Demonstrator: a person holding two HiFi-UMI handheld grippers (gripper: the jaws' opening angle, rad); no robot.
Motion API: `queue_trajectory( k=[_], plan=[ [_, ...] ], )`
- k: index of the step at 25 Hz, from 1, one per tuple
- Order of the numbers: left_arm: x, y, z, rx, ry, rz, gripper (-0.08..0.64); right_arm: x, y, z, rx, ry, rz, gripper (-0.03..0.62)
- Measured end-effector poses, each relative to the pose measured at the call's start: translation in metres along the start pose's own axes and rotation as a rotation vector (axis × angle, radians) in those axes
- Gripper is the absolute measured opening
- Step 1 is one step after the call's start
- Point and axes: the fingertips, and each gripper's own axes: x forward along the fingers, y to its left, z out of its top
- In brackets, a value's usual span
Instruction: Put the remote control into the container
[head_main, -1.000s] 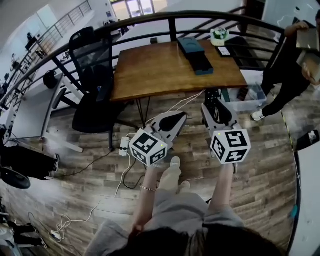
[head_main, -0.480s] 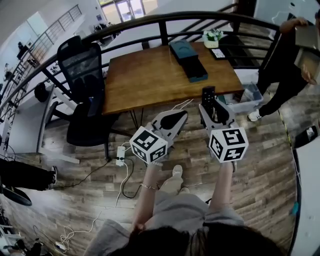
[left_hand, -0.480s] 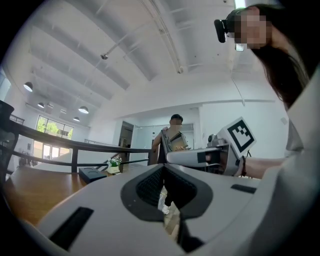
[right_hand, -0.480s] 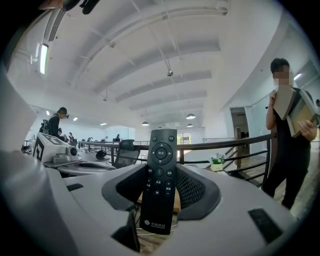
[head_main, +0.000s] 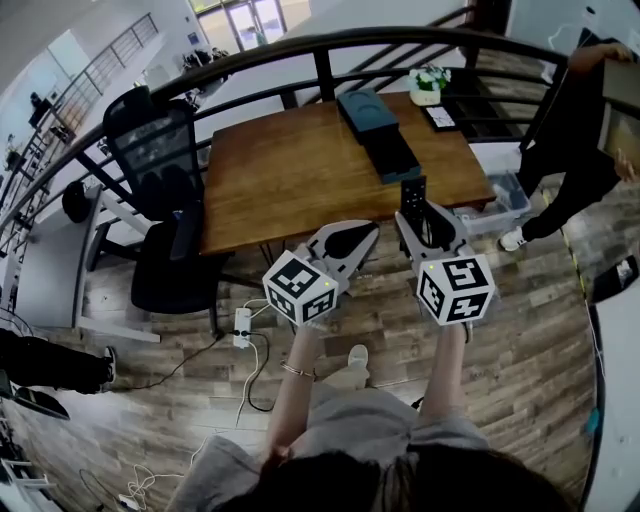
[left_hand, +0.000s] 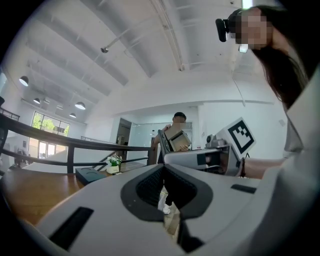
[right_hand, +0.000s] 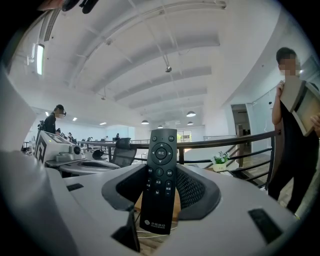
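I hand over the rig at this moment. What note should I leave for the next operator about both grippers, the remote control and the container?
Right gripper: shut on the remote control, held upright between the jaws.
Left gripper: shut, nothing in it.
Container: a clear bin on the floor by the right end of the table, apart from both grippers.
Done: the remote is in the grasp.
Left: carry it over the bin, lower it in, open the jaws.

head view: high, steep down, table (head_main: 300, 170) at 12 o'clock. gripper views: low, close behind jaws, tilted up. all share railing (left_hand: 86, 145).
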Motion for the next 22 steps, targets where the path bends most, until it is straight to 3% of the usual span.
queue_trajectory(
  k=[15, 22],
  plan=[
    [0.031, 0.048, -0.001, -0.011, -0.011, -0.043, 0.003, 0.044, -0.031, -0.003, 0.004, 0.018, -0.045, 0.196],
    [0.029, 0.061, -0.005, -0.024, -0.006, -0.015, 0.003, 0.056, -0.036, -0.002, 0.014, 0.022, -0.031, 0.196]
  ],
)
